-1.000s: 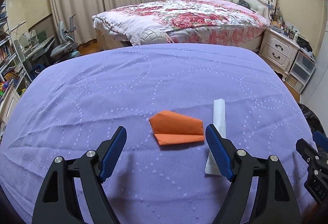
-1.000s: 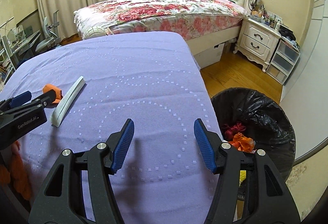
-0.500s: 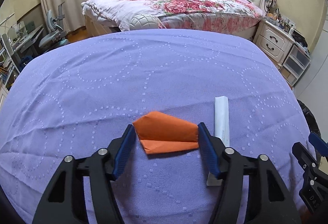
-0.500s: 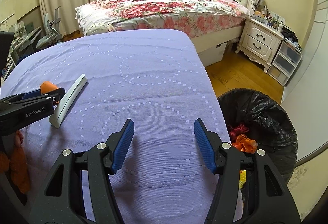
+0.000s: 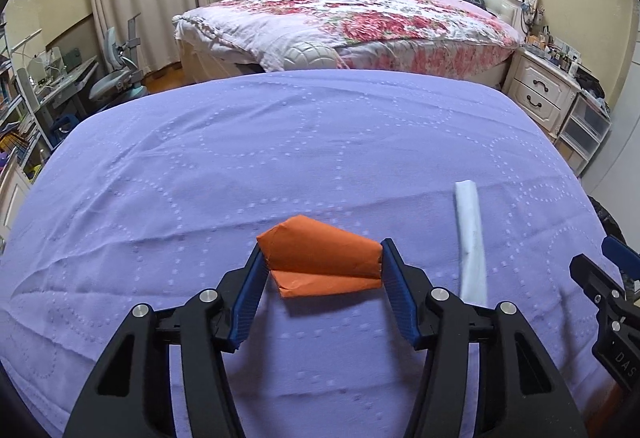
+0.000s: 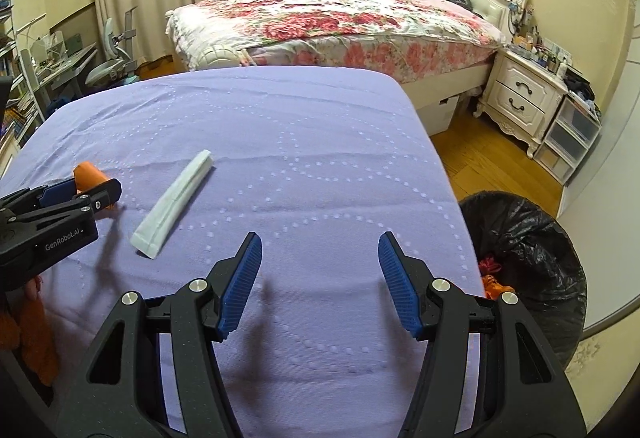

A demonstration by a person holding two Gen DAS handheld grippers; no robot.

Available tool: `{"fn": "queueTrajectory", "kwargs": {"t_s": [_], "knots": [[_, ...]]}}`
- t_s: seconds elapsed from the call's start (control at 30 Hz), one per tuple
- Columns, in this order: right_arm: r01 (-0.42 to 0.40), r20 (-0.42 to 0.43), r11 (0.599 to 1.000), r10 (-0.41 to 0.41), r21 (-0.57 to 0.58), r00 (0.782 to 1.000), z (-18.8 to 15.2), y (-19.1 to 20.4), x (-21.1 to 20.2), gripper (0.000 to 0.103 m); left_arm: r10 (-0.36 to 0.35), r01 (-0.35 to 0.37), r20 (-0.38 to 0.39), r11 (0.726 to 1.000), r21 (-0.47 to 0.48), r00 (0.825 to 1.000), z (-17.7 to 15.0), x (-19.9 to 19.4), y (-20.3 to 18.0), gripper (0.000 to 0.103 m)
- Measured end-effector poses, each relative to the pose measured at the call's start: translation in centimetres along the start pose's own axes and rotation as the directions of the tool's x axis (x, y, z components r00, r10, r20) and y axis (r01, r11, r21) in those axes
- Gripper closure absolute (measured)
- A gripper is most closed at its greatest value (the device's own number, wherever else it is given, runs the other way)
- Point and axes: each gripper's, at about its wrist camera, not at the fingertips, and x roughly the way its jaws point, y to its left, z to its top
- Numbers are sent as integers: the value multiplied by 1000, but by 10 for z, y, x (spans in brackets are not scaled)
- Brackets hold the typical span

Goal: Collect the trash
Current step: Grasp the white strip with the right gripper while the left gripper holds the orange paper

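A folded orange paper [image 5: 312, 278] sits between the blue pads of my left gripper [image 5: 322, 252], whose jaws are closing; both pads touch its ends. It hangs just above the purple cloth [image 5: 280, 137] and casts a shadow. From the right wrist view, the left gripper [image 6: 88, 186] and the orange paper [image 6: 89, 173] are at the far left. A long white folded strip [image 5: 472, 234] lies flat to the right of the paper, also seen as the white strip [image 6: 174, 203]. My right gripper [image 6: 320, 242] stands open over bare cloth with nothing between its fingers.
A bin lined with a black bag [image 6: 532, 238] stands on the wooden floor past the table's right edge, with orange and red scraps inside. A flowered bed [image 5: 360, 21] and a white nightstand [image 6: 520, 97] lie beyond. An orange sleeve [image 6: 32, 338] shows at the lower left.
My left gripper moved forward around the orange paper and its jaws narrowed until the pads met it. The right gripper drifted a little, still open over the cloth.
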Motion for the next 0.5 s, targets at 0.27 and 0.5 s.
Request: {"fn": "queueTrajectory", "kwargs": {"t_s": [0.27, 0.5], "knots": [[-67, 1, 996, 67, -54, 998, 11, 41, 2, 44, 35, -35, 8, 998, -51, 999, -5, -8, 38, 47], [-127, -27, 990, 125, -64, 992, 23, 73, 14, 44, 66, -65, 19, 995, -72, 998, -12, -15, 60, 47]]}}
